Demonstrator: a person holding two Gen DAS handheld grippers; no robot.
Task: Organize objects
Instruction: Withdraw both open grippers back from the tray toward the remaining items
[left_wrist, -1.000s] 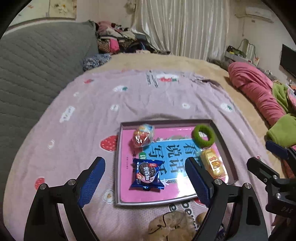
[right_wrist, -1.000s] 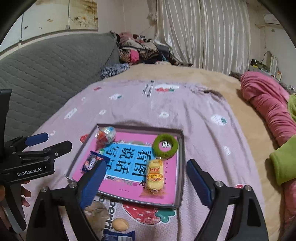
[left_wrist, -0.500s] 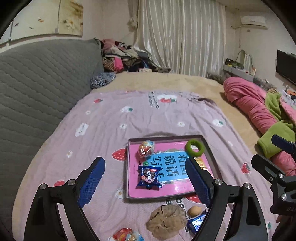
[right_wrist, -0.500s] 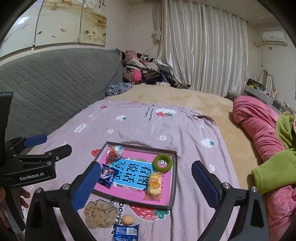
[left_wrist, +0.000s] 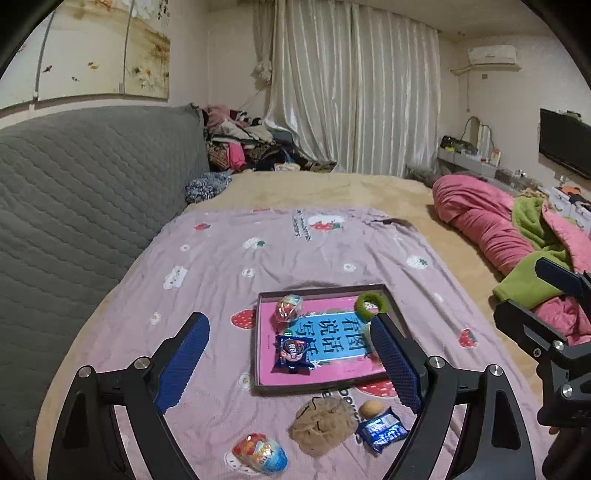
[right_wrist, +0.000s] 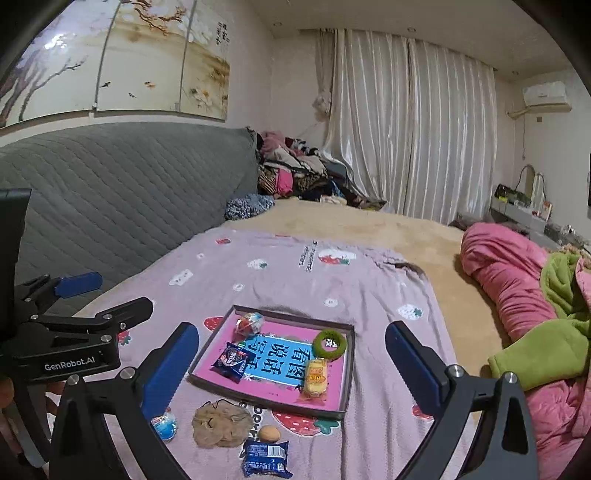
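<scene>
A shallow tray with a pink printed base (left_wrist: 266, 369) (right_wrist: 336, 391) lies on the purple bedspread. In it are a foil egg (left_wrist: 288, 308) (right_wrist: 250, 324), a blue cookie packet (left_wrist: 292, 353) (right_wrist: 232, 360), a green ring (left_wrist: 369, 305) (right_wrist: 330, 343) and a yellow snack packet (right_wrist: 316, 376). In front of the tray lie a brown scrunchie (left_wrist: 320, 424) (right_wrist: 218, 424), a walnut (left_wrist: 370, 408) (right_wrist: 269, 432), a blue packet (left_wrist: 382, 430) (right_wrist: 265, 457) and another foil egg (left_wrist: 260, 457) (right_wrist: 164, 424). My left gripper (left_wrist: 290, 363) and right gripper (right_wrist: 291, 373) are both open, empty, raised above the bed.
A grey quilted headboard (left_wrist: 81, 192) runs along the left. Pink and green bedding (left_wrist: 517, 236) (right_wrist: 517, 288) is piled on the right. Clothes are heaped at the far end by the curtains (right_wrist: 406, 129).
Both grippers have pulled back and up from the tray, so the loose items in front of it have come into view. Both stay open.
</scene>
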